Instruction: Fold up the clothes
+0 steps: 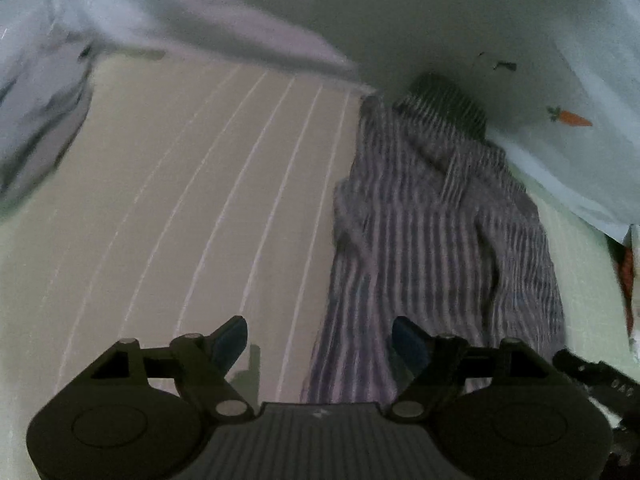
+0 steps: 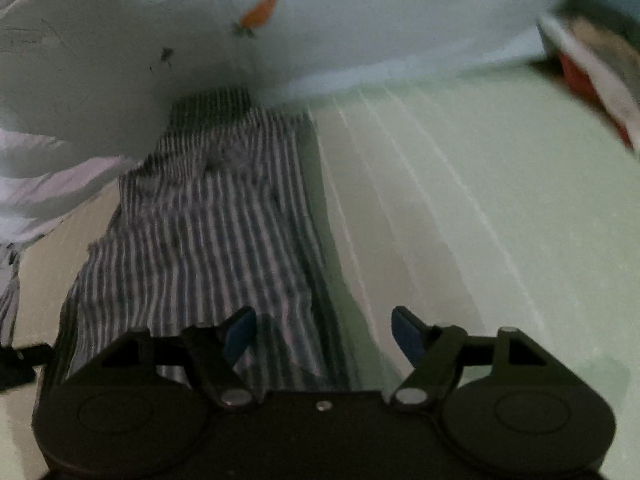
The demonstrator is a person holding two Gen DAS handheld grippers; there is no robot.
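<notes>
Left wrist: beige white-lined bedsheet [image 1: 180,200], pale wall [image 1: 420,20].

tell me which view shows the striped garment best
The right wrist view: the striped garment fills its left half, stripes fairly sharp. The left wrist view shows it right of centre, blurrier, partly behind that gripper's finger.

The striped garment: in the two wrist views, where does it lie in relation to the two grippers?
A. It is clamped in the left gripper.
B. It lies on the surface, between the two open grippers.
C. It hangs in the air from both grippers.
B: the striped garment lies flat on the lined surface, right of the open left gripper and left of the open right gripper.
</notes>
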